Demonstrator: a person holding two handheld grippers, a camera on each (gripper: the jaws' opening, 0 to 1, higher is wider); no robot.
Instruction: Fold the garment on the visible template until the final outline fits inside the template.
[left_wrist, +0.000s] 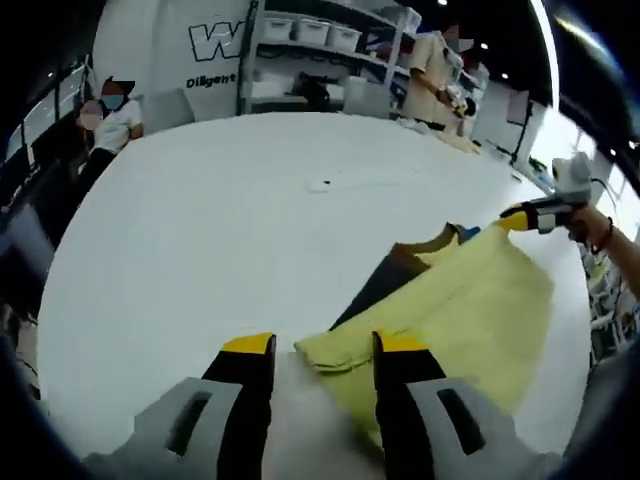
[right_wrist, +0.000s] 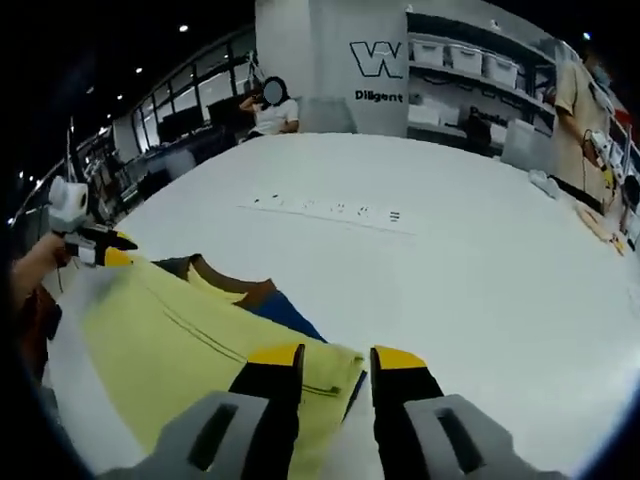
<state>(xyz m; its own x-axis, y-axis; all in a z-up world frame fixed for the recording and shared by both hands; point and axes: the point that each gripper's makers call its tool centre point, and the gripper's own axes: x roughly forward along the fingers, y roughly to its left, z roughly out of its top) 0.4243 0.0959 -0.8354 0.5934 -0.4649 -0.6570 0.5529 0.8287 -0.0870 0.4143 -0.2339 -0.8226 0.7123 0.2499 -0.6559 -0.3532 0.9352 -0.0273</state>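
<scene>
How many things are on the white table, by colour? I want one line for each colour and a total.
Yellow: 1, a garment, its edges between each tool's tips: left tool, right tool.
Dark blue: 1, a sheet under the garment.
Brown: 1, a collar-like edge beside the blue; I cannot tell if it is a separate piece.
Total: 3.

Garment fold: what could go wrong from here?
1. Each gripper, left and right, seems to pinch only a corner of the yellow garment; either corner could slip out.
2. The dark template is mostly covered, so the outline may end up outside it.
</scene>
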